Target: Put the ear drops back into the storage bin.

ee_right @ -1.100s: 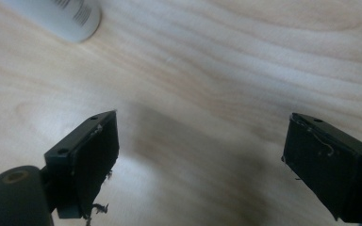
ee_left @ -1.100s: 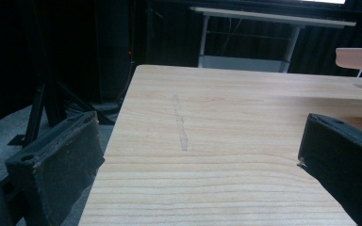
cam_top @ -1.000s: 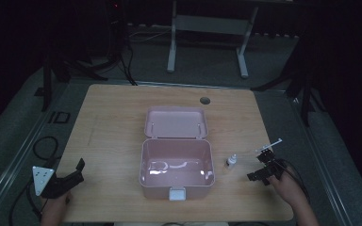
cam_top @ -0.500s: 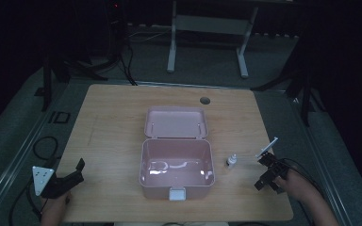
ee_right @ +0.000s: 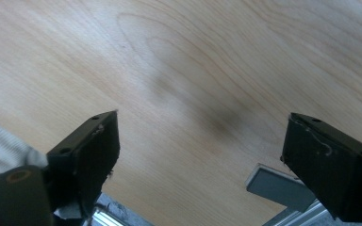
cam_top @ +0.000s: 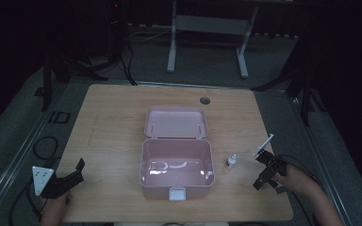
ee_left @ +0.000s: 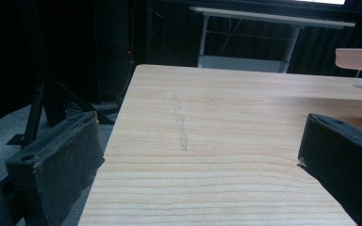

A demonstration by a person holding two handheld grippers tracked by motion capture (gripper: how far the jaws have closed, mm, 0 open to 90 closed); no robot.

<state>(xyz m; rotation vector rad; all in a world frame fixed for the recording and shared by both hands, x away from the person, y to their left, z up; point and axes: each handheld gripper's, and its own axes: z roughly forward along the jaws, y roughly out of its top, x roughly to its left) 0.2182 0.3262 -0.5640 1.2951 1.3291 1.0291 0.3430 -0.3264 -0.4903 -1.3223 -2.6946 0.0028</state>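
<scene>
Open pink box (cam_top: 176, 165) at table (cam_top: 113, 122) centre; small white bottle (cam_top: 232, 161) just right of it. Right gripper (cam_top: 267, 170), jaws wide and empty, near the bottle, apparently tilted. Left gripper (cam_top: 68, 179), jaws wide, empty, at front-left.

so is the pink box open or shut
Open: the pink box has its lid swung back flat on the table, showing the inside.

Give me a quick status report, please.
Both grippers, left and right, open, empty. Small bottle upright beside open pink box. Nothing in the way.
</scene>
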